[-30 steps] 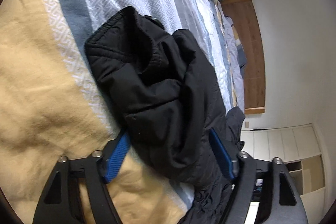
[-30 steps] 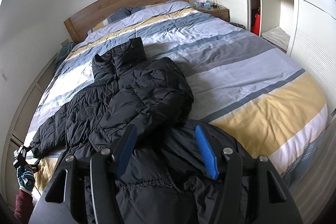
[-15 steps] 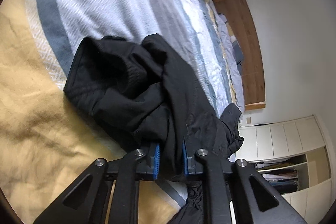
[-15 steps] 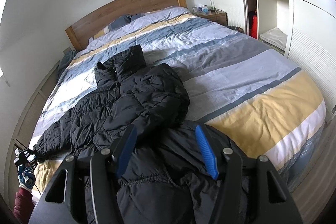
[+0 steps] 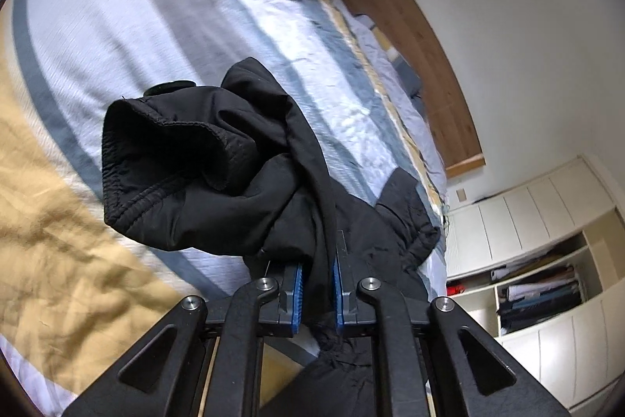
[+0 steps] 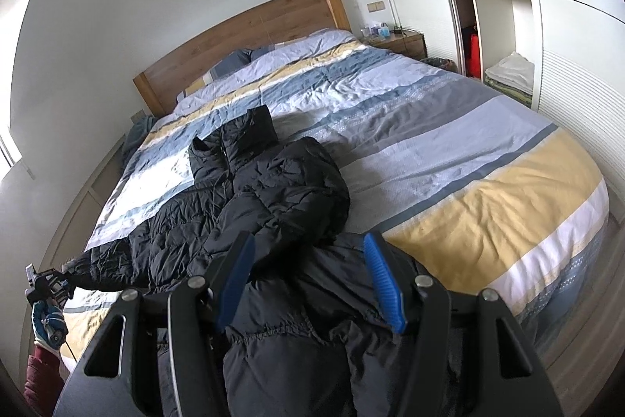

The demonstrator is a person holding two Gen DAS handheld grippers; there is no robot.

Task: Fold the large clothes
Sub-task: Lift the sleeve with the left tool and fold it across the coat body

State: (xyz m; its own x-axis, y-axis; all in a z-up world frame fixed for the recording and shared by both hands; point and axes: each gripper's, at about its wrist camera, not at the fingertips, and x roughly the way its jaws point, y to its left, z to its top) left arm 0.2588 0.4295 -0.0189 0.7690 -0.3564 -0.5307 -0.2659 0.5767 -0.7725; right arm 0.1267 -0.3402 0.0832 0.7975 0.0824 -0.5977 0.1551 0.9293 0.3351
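Left gripper [image 5: 316,294], jaws pinching the sleeve [image 5: 203,174] of the black puffer jacket [image 6: 250,206] on the bed [image 6: 449,151] (likely for folding inward); right gripper [image 6: 308,284], jaws spread above hem.

A black quilted puffer jacket [image 6: 250,206] lies spread on the striped quilt-covered bed [image 6: 449,143], toward its left side and foot. The wooden headboard [image 6: 242,42] stands behind the bed, a wooden nightstand [image 6: 402,43] at its right. Farther right is a white open wardrobe [image 6: 508,6]. The jacket's cuffed sleeve [image 5: 187,174] hangs above the bed's left edge.
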